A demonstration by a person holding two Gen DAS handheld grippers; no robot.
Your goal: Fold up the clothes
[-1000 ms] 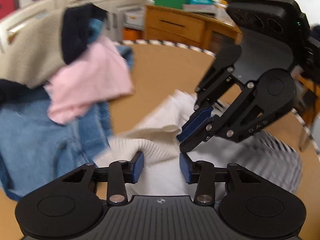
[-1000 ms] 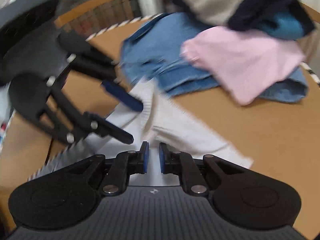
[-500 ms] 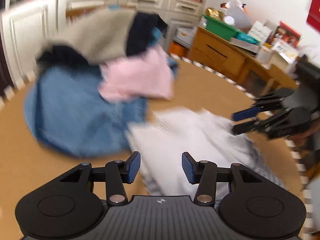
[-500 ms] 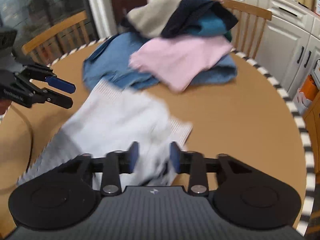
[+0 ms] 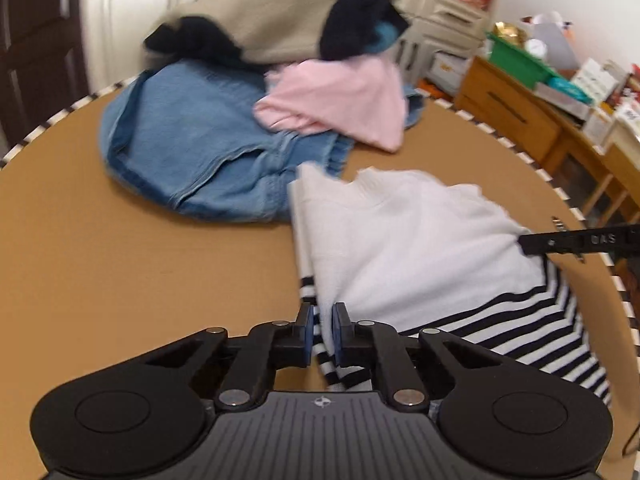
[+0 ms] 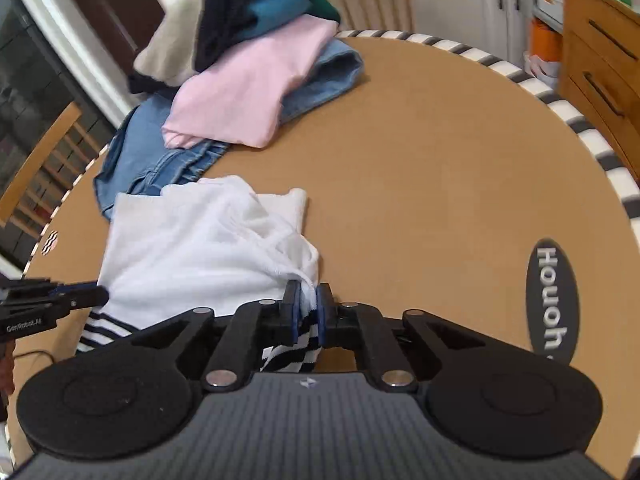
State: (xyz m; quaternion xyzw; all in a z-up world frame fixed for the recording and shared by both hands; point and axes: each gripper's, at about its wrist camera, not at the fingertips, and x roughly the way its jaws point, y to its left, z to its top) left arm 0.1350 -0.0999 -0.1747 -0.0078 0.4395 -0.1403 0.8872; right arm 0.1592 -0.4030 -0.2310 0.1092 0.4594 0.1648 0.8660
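Observation:
A white sweater with a black-and-white striped lower part lies on the round brown table; it also shows in the right wrist view. My left gripper is shut on its left striped edge. My right gripper is shut on its right edge, where white meets stripes. Each gripper's tip appears at the other view's edge: the right gripper in the left wrist view, the left gripper in the right wrist view.
A pile of clothes sits at the far side: blue jeans, a pink garment, beige and dark ones on top. Wooden chairs and a wooden dresser surround the table. A black logo marks the table.
Both grippers were open half a second ago; now each has closed on a side edge of the sweater. The sweater lies flatter and more spread out than one second ago.

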